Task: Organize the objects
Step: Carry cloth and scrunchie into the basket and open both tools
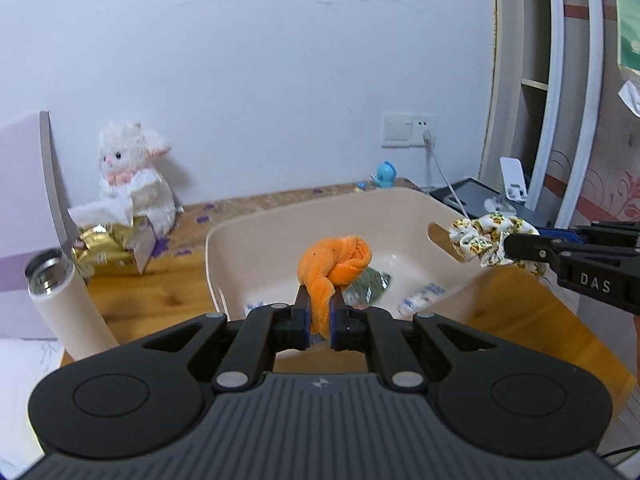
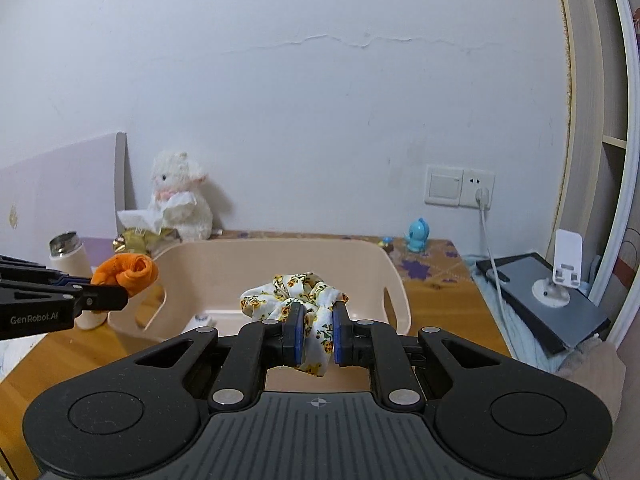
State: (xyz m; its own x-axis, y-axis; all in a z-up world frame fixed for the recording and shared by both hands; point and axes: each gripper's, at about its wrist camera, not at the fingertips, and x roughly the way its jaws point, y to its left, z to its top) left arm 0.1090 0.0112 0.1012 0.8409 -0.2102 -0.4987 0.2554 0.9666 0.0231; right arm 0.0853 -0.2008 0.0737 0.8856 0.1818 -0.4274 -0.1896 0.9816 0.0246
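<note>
My left gripper (image 1: 320,304) is shut on a rolled orange cloth (image 1: 336,266) and holds it over the near side of a beige plastic basket (image 1: 240,240). My right gripper (image 2: 316,320) is shut on a floral scrunchie (image 2: 292,292), white with yellow flowers, above the near rim of the same basket (image 2: 396,280). In the left wrist view the scrunchie (image 1: 484,240) hangs at the basket's right handle, held by the right gripper (image 1: 506,246). In the right wrist view the orange cloth (image 2: 128,272) shows at the basket's left, in the left gripper (image 2: 120,294). Small packets (image 1: 370,284) lie inside the basket.
A white flask (image 1: 60,300) stands at the left of the wooden table (image 1: 152,300). Behind it are a gold tissue pack (image 1: 108,248) and a white plush toy (image 1: 132,180). A blue figurine (image 2: 418,234) sits by the wall. A tablet (image 2: 540,292) and phone stand (image 2: 564,268) lie right.
</note>
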